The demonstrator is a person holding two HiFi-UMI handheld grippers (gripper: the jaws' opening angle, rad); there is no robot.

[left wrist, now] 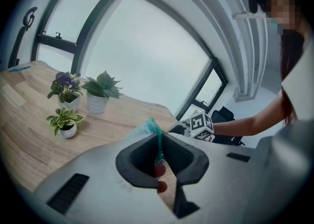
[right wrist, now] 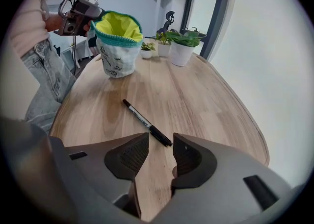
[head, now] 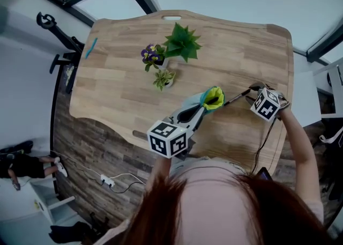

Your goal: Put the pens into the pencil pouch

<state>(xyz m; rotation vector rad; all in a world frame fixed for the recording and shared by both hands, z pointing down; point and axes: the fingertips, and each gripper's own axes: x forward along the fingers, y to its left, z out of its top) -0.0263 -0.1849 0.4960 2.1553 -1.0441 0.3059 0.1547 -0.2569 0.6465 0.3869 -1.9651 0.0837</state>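
The pencil pouch (right wrist: 117,44), white cloth with a teal rim and a yellow-green lining, stands open-mouthed on the wooden table (right wrist: 206,95). My left gripper (left wrist: 159,161) is shut on the pouch's teal rim (left wrist: 158,139) and holds it up; in the head view the pouch (head: 210,99) sits at the tip of that gripper (head: 199,111). A black-and-white pen (right wrist: 146,122) lies flat on the table just ahead of my right gripper (right wrist: 160,144), whose jaws stand open with only bare wood between them. In the head view the pen (head: 237,97) lies between the pouch and the right gripper (head: 256,89).
Three small potted plants (head: 170,51) stand near the table's far middle. A teal pen-like object (head: 91,47) lies at the far left corner. The table's curved edge (right wrist: 260,144) runs close on the right of the right gripper. A dark cable (head: 263,142) hangs from the right gripper.
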